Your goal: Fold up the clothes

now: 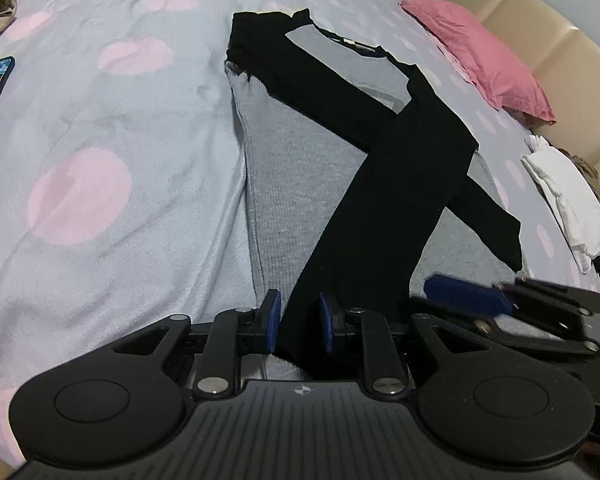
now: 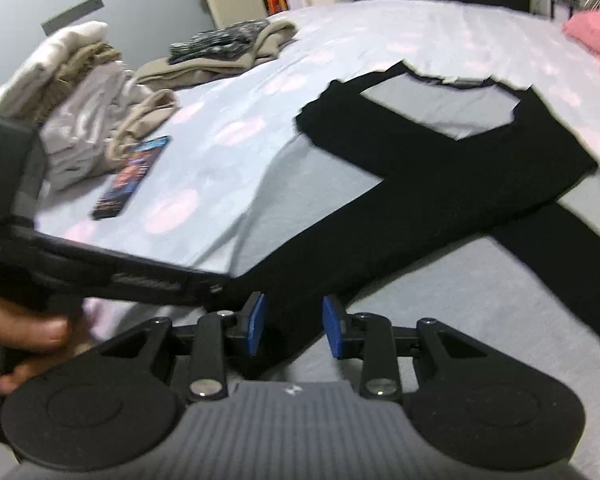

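A grey shirt (image 1: 300,184) (image 2: 460,300) with black sleeves lies flat on the bed. Its two sleeves are folded over the body and cross each other. One black sleeve (image 1: 380,200) (image 2: 380,216) runs diagonally down to my left gripper (image 1: 298,320), and its end fills the gap between the blue pads, which are shut on it. In the right wrist view my left gripper (image 2: 216,286) touches that sleeve's edge. My right gripper (image 2: 294,324) (image 1: 468,300) hovers open just beside it, with the sleeve end and grey fabric lying loose under its gap.
The bedsheet (image 1: 100,140) is light blue with pink dots. A pink pillow (image 1: 488,52), white cloth (image 1: 568,200) and a beige headboard (image 1: 560,40) lie to the right. Piled clothes (image 2: 80,120) and a colourful book (image 2: 132,176) lie left. A hand (image 2: 20,328) holds the left gripper.
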### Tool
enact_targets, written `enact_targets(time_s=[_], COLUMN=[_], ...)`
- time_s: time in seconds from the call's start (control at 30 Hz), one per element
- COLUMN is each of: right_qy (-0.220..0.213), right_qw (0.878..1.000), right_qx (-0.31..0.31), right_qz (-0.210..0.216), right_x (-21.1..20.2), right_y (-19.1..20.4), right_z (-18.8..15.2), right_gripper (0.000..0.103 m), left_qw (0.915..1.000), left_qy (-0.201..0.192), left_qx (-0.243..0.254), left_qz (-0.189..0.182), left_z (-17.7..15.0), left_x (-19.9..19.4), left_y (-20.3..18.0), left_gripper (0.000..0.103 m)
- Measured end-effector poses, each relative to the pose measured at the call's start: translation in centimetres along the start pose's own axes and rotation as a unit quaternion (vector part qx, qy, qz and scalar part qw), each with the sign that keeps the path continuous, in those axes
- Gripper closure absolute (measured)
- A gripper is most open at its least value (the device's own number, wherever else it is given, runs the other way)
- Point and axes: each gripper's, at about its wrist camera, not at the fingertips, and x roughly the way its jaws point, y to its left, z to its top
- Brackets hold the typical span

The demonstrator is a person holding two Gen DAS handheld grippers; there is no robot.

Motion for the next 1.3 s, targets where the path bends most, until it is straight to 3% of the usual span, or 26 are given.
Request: enact_targets(time_s=[0.13,0.23,0.3,0.33,0.4,0.5,0.67,0.83,1.03,1.2,1.3], right_qy=[0.006,0.050,0.089,0.110,0.144,0.143,0.120,0.073,0.000,-0.049,-0.070], right_qw=[0.999,0.995,0.993,0.990,0.986,0.986,0.986,0.987,0.984,0.980,0.976], right_qx=[-0.031,-0.078,-0.082,-0.082,-0.079,-0.083,-0.114,-0.144,-0.178,-0.195,-0.205], right_qz=[-0.024,-0.029,-0.004,0.010,0.039,0.028,0.020,0.013,-0.005,0.004,0.001], right_x=[2.2,3.2,2.4,1.9,0.6,-1.6,-5.7,-10.2,-14.7,-17.6,-19.2], right_y=[0.4,1.6,1.6,1.6,1.5,1.2,1.4,1.7,2.6,4.5,5.2], right_z=[-0.4,-1.1,-0.6,-0.3,0.1,-0.2,0.1,2.6,5.5,7.0,7.5], right_gripper=[0.068,0.068,0.069,0.071,0.091,0.087,0.081,0.071,0.068,0.065,0.064], left_qw=[0.9999,0.9999,0.9998,0.9998,0.9998,0.9998,0.9986,0.9969,0.9874,0.9821,0.9807], left_qy=[0.006,0.011,0.013,0.014,0.015,0.013,-0.008,-0.039,-0.072,-0.095,-0.109], left_qx=[-0.008,-0.008,-0.013,-0.015,-0.014,-0.005,0.037,0.054,0.111,0.122,0.118], left_qz=[-0.003,-0.002,-0.001,0.001,0.006,0.016,0.037,0.042,0.088,0.107,0.112], left_z=[-0.1,0.0,0.1,0.2,0.4,0.3,0.4,1.7,2.5,3.8,5.0], left_x=[0.0,0.0,0.2,0.2,0.2,-0.2,-2.8,-6.9,-11.8,-15.6,-17.5], left_y=[0.4,0.5,0.5,0.4,0.3,-0.3,-2.2,-4.1,-7.0,-9.2,-11.1], left_gripper=[0.084,0.084,0.084,0.084,0.084,0.084,0.084,0.084,0.073,0.072,0.063])
